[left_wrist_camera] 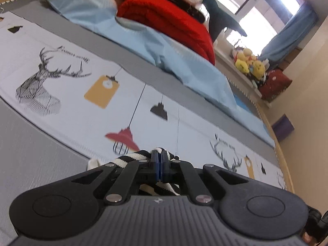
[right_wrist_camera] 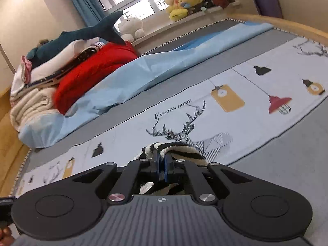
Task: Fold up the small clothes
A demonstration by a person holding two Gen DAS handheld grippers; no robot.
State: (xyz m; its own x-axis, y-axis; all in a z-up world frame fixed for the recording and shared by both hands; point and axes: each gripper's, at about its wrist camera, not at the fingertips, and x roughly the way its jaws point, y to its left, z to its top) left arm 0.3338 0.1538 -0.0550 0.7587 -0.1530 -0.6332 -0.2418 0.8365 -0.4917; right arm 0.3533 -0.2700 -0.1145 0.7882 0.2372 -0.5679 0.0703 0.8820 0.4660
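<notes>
Two grippers each grasp the same black-and-white striped garment (left_wrist_camera: pixel 131 160) over the bed. The left gripper (left_wrist_camera: pixel 159 160) has its jaws clenched on a fold of the striped cloth, which bunches up around the fingers and also shows below them. The right gripper (right_wrist_camera: pixel 161 162) is likewise clenched on the cloth. The garment sits just above the printed bedsheet (left_wrist_camera: pixel 71 110), near a deer drawing (right_wrist_camera: pixel 184 131). Further back lie a light blue sheet (right_wrist_camera: pixel 127 78) and a red blanket (left_wrist_camera: pixel 170 24).
</notes>
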